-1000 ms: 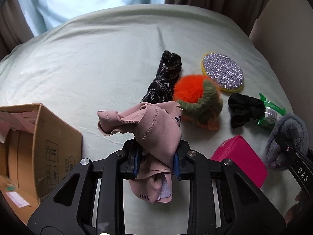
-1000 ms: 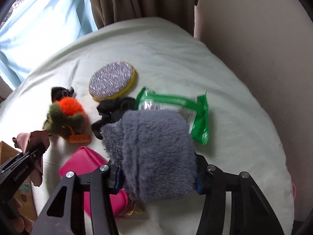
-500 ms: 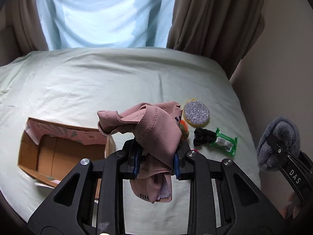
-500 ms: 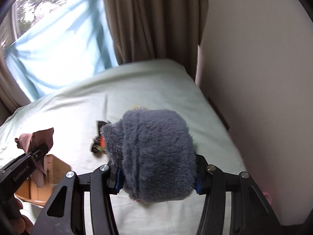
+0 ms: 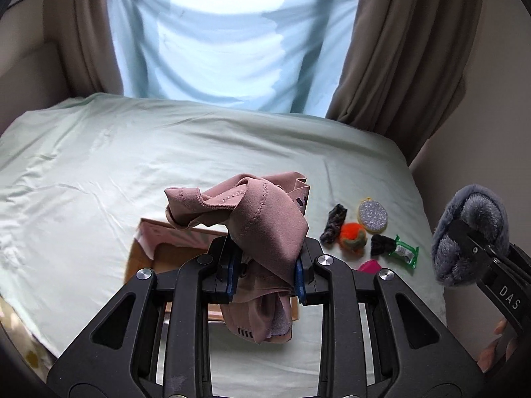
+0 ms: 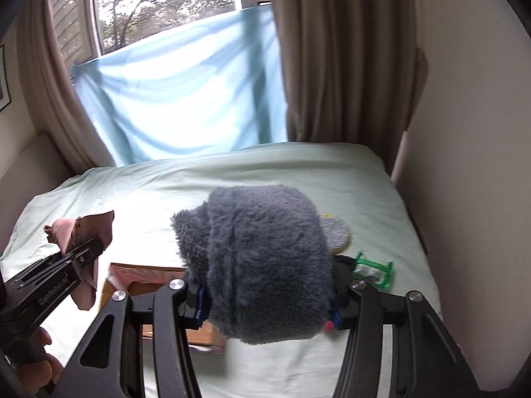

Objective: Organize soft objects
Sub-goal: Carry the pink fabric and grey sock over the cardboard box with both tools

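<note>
My left gripper (image 5: 265, 275) is shut on a dusty-pink cloth (image 5: 262, 219) and holds it high above the bed; it also shows in the right wrist view (image 6: 83, 235). My right gripper (image 6: 267, 293) is shut on a grey fluffy item (image 6: 265, 265), also seen at the right in the left wrist view (image 5: 471, 232). An open cardboard box (image 5: 152, 255) lies on the bed below and behind the pink cloth; it also shows in the right wrist view (image 6: 146, 277).
On the pale green bed (image 5: 99, 172), right of the box, lie a dark patterned cloth (image 5: 333, 224), an orange-and-green pom-pom (image 5: 353, 235), a glittery round pad (image 5: 373, 215), a black scrunchie (image 5: 380, 243), a green packet (image 5: 405, 252) and a pink pouch (image 5: 370, 267). A wall stands at right.
Both grippers have risen and pulled back from the bed with their items. The objects on the bed look much smaller now. The box now lies under the left gripper.
</note>
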